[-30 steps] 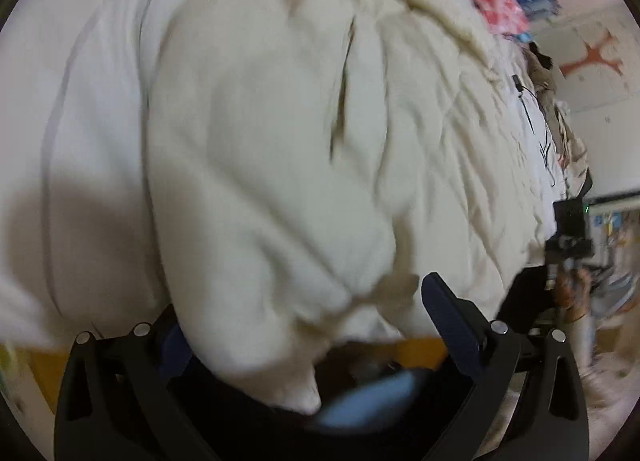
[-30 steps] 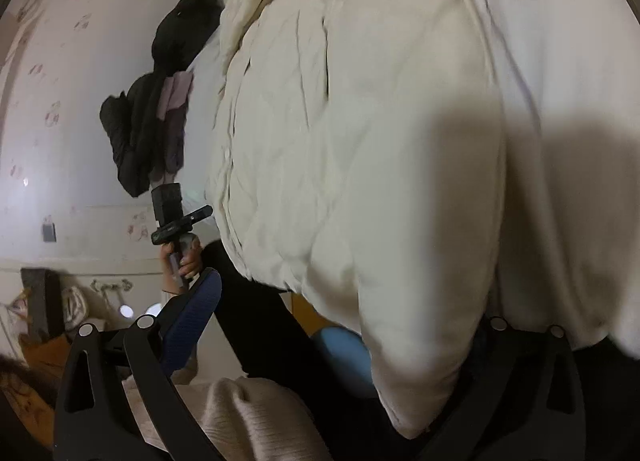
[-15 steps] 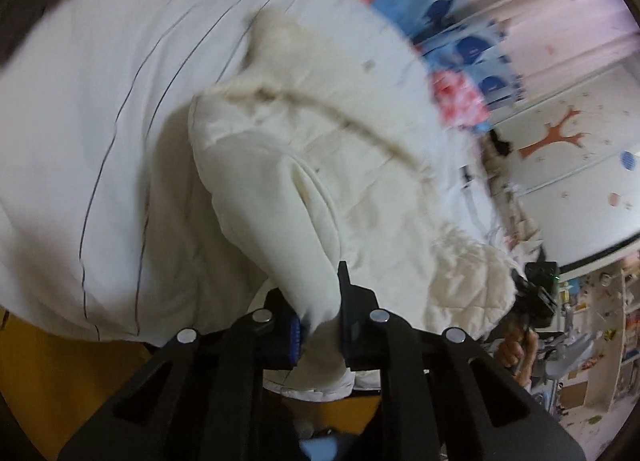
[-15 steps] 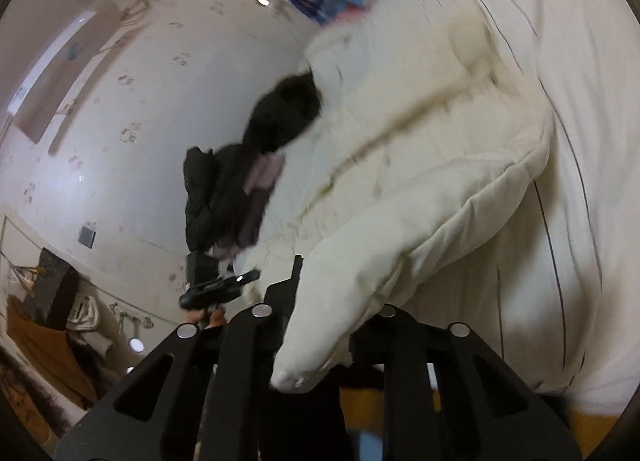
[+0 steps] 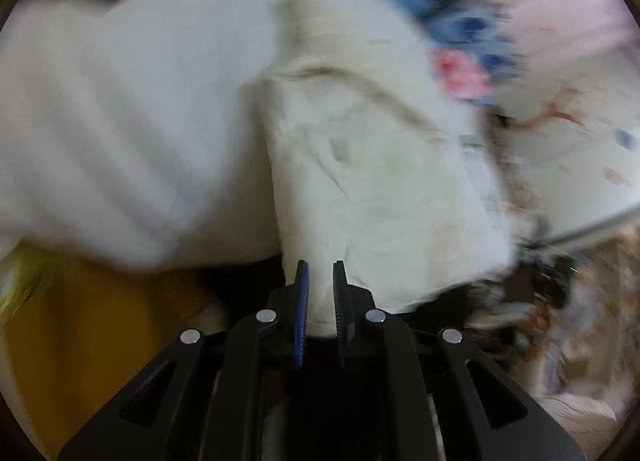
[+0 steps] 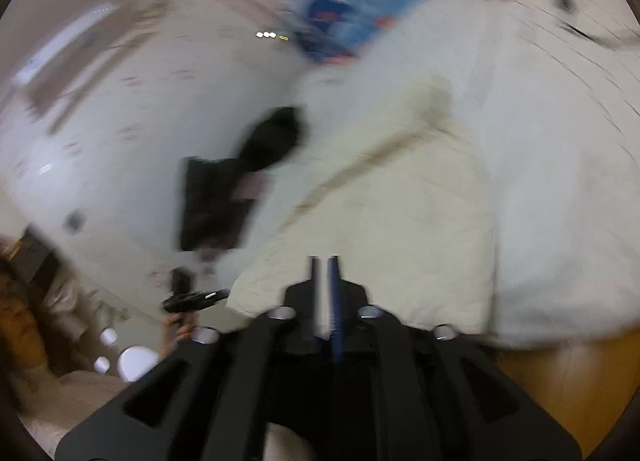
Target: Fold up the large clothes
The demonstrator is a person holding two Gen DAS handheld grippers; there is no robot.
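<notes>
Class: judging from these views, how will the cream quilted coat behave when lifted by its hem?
The cream quilted coat is probably floppy: it drapes from the left gripper. Likely light for its bulk, being puffy. Fabric pinched between fingers suggests it compresses easily.

No readable text, label, brand, number or sign is seen in either blurred view.

Cream quilted jacket (image 5: 372, 181) with darker beige seam, on white sheet (image 5: 120, 121) with thin dark stripes. Blue-and-pink patterned fabric (image 6: 360, 1) behind. Black clothes pile (image 6: 232, 181). Yellow-orange floor (image 5: 80, 321).
</notes>
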